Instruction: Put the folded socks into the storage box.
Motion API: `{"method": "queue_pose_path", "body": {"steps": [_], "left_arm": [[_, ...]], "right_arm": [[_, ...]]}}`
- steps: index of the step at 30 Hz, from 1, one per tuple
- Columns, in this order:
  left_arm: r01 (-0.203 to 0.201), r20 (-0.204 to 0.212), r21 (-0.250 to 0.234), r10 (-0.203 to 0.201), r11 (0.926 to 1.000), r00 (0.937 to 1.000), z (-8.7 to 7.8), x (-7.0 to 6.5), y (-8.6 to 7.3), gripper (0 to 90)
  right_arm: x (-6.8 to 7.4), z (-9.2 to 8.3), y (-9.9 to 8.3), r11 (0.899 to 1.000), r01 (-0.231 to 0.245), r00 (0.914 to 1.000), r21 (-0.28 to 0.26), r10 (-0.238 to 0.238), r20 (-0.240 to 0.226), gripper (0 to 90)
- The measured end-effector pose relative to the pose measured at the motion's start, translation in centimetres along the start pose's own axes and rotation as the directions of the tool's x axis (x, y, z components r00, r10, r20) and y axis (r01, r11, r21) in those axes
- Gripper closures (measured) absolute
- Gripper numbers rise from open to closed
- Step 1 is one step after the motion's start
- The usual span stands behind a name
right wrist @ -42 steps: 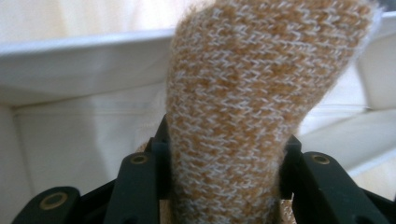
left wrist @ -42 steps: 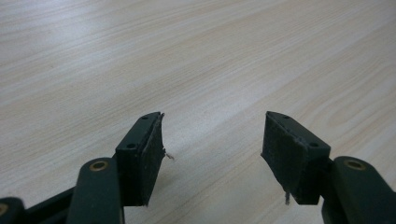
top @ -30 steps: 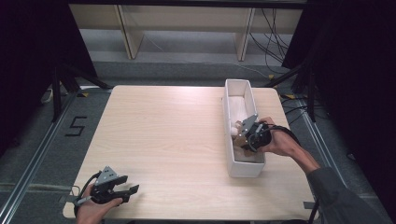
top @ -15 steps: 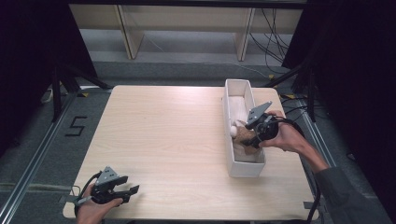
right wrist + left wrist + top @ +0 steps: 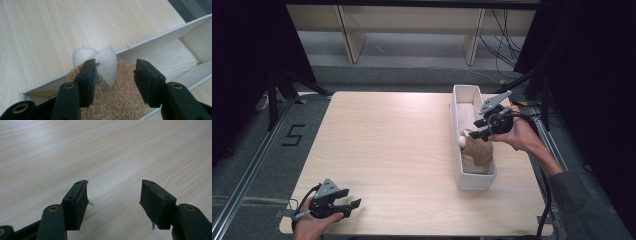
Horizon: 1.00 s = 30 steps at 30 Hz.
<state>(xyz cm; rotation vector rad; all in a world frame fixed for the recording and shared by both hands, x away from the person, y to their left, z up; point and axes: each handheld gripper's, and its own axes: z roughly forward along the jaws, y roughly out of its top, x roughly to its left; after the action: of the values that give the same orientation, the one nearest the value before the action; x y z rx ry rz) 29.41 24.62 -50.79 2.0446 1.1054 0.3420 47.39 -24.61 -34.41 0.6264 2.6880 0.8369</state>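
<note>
A brown plush toy (image 5: 478,151) with white parts lies in the near half of a long white box (image 5: 460,107) on the right side of the table. My right gripper (image 5: 476,131) hovers just above it, open. In the right gripper view a white flap of the plush toy (image 5: 117,100) lies against the inner face of the left jaw, and the other jaw stands clear of it. The wall of the box (image 5: 155,42) runs behind the right gripper (image 5: 115,62). My left gripper (image 5: 351,198) rests open at the table's near left corner, and nothing lies between the jaws of the left gripper (image 5: 113,187).
The light wooden table (image 5: 387,140) is bare from the left gripper across to the box. A floor mark "5" (image 5: 294,134) lies left of the table. Shelving (image 5: 412,30) and cables stand beyond the far edge.
My right gripper has risen from low in the box to just above the plush toy, which stays in the box. The left gripper has not moved.
</note>
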Motion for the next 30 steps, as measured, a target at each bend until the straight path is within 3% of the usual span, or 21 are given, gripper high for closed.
{"method": "queue_pose_path", "body": {"steps": [3,5,8,9,12,13,16,17,21,23,25,26,29,30], "left_arm": [[-0.003,0.003,0.003,0.003,1.0,1.0,0.0,0.0,-0.1,38.0],[0.001,-0.001,-0.001,-0.001,1.0,1.0,0.1,0.0,-0.1,38.0],[-0.005,0.001,0.007,0.005,1.0,1.0,0.0,0.0,0.0,38.0],[-0.001,0.0,0.002,0.001,1.0,1.0,0.0,0.0,0.0,38.0],[-0.006,-0.002,0.012,0.006,0.9999,1.0,-0.1,0.0,0.0,38.0],[-0.003,-0.002,0.008,0.004,1.0,1.0,-0.1,0.0,0.0,38.0],[0.002,-0.003,-0.004,-0.002,1.0,1.0,-0.1,0.0,0.0,38.0],[0.004,-0.005,-0.01,-0.004,0.9999,1.0,-0.1,-0.1,-0.1,38.0],[0.02,-0.008,-0.022,-0.02,0.9996,0.9998,0.0,-0.1,0.0,38.0],[-0.001,0.0,-0.008,0.001,1.0,1.0,-0.1,-0.1,0.0,38.0],[0.002,-0.003,-0.012,-0.002,0.9999,1.0,-0.1,-0.1,0.0,38.0],[0.003,-0.002,-0.011,-0.003,0.9999,1.0,-0.1,-0.1,0.0,38.1],[-0.004,0.001,-0.008,0.004,1.0,1.0,-0.1,-0.1,0.0,38.1],[-0.001,0.001,-0.011,0.001,0.9999,1.0,0.0,-0.1,0.0,38.1]], "right_arm": [[-0.3,0.7,0.4,1.0,0.013,0.9999,0.022,-0.013,0.006,56.1],[-0.4,1.0,0.7,0.999,0.027,0.9996,0.028,-0.026,-0.013,58.9],[0.2,1.6,0.9,0.996,0.034,0.9985,0.082,-0.031,-0.046,63.9],[0.4,1.9,0.9,0.993,0.067,0.9961,0.096,-0.061,-0.064,65.3],[1.2,2.6,0.9,0.985,0.091,0.9909,0.146,-0.075,-0.112,71.7],[1.4,2.9,0.9,0.982,0.116,0.9873,0.147,-0.097,-0.126,73.7],[1.5,3.1,0.8,0.98,0.13,0.9842,0.149,-0.109,-0.139,75.2],[1.6,2.9,0.7,0.982,0.101,0.9877,0.16,-0.08,-0.134,75.5],[1.7,3.1,0.0,0.979,0.121,0.9825,0.163,-0.095,-0.16,76.7],[1.9,3.0,-0.4,0.979,0.119,0.9822,0.167,-0.091,-0.165,77.2],[1.9,3.1,-0.7,0.973,0.176,0.9727,0.149,-0.149,-0.178,77.4],[2.2,3.0,-0.8,0.971,0.16,0.9763,0.176,-0.13,-0.173,77.4],[2.6,3.2,-1.3,0.958,0.18,0.9728,0.221,-0.14,-0.185,77.3],[2.6,3.4,-1.5,0.955,0.202,0.9671,0.219,-0.16,-0.198,77.3]]}}
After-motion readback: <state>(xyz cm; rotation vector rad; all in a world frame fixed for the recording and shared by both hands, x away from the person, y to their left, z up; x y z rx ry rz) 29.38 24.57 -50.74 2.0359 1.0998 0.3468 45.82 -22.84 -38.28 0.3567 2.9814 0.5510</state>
